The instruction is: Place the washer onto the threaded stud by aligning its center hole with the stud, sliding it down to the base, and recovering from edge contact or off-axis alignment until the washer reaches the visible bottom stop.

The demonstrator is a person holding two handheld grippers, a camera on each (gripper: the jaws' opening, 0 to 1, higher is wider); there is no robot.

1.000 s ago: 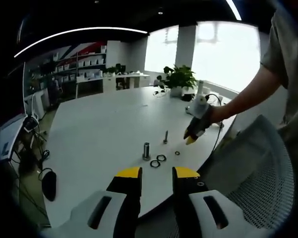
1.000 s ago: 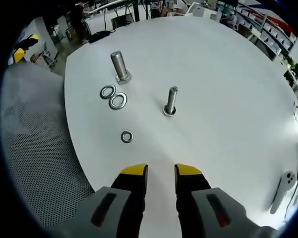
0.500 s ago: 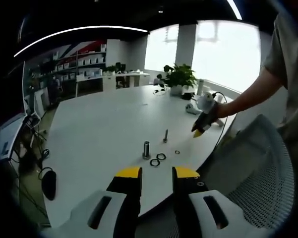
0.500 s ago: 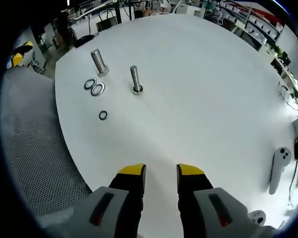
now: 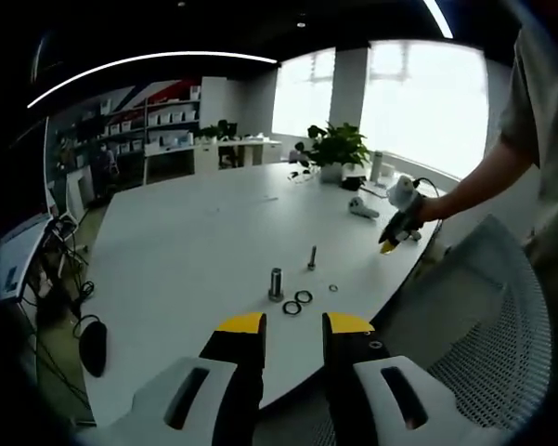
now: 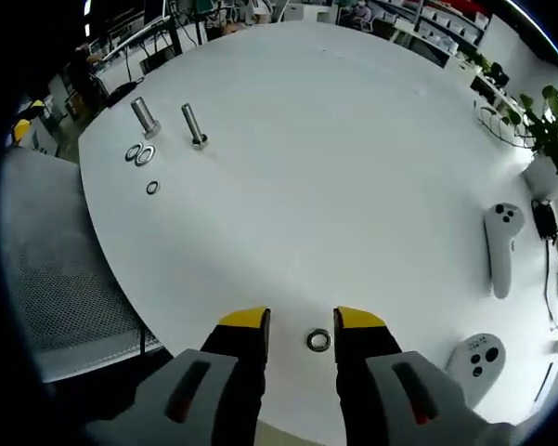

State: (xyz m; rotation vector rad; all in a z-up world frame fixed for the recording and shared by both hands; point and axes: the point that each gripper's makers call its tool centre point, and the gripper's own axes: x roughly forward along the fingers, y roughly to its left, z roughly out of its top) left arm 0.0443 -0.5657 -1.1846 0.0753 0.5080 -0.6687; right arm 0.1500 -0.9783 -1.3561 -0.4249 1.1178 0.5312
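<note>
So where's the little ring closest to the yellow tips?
In the right gripper view, the washer lies on the white table, between the right tool's open jaws.

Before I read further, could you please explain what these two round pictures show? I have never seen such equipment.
A person holds one hand tool in each hand; each tool ends in a two-fingered claw and carries its own camera looking forward along the fingers. One picture comes from the left claw, the other from the right claw. Both are open and hold nothing.

In the right gripper view, a white table carries a washer lying between the yellow tips, a thick bolt, a thin threaded stud, three more washers near them, and two white controllers.

In the left gripper view, the right claw appears from outside, held over the table edge.
</note>
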